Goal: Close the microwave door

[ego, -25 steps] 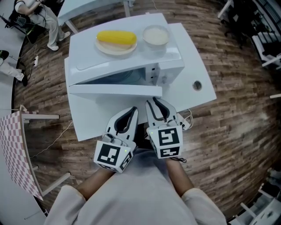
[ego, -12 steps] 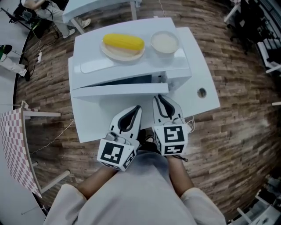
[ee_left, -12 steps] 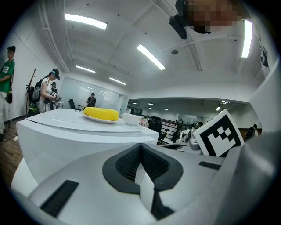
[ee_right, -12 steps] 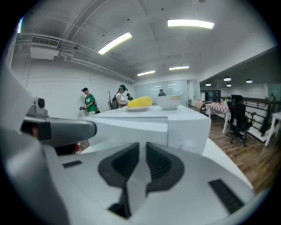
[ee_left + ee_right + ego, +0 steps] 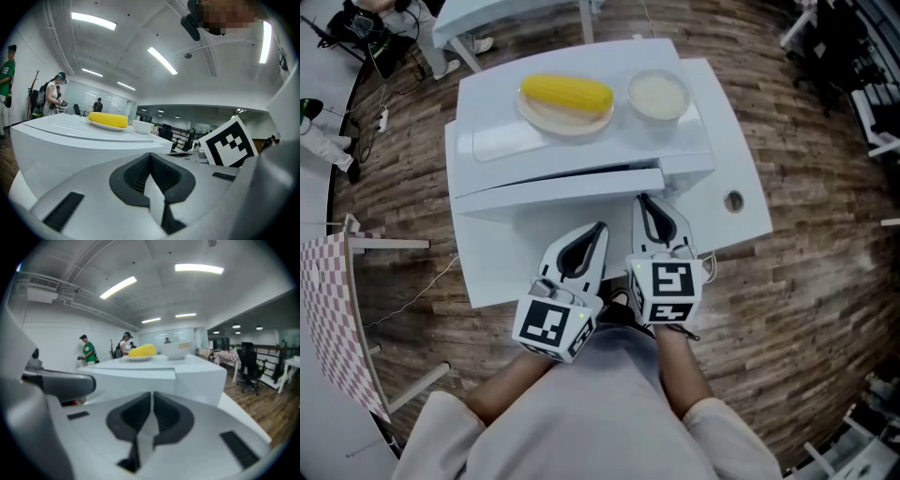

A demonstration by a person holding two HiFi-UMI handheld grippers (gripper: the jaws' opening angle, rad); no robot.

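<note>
A white microwave (image 5: 581, 141) stands on a white table (image 5: 741, 225). Its door (image 5: 544, 192) is swung almost flat against the body, with only a thin dark gap showing. My right gripper (image 5: 644, 200) points at the door's right end, close to it or touching it; its jaws have just been closing with nothing between them, and in the right gripper view the right gripper (image 5: 152, 393) is shut. My left gripper (image 5: 600, 228) hangs a little back from the door front, and the left gripper (image 5: 150, 155) is shut and empty.
On the microwave's top sit a plate with a corn cob (image 5: 567, 94) and a white bowl (image 5: 658, 94). The table has a cable hole (image 5: 732, 200) at the right. A checkered cloth (image 5: 328, 319) lies at the left over wooden floor. People stand far off.
The microwave door has swung from clearly ajar to nearly shut. Both grippers have moved forward toward it. The right gripper's jaws have closed.
</note>
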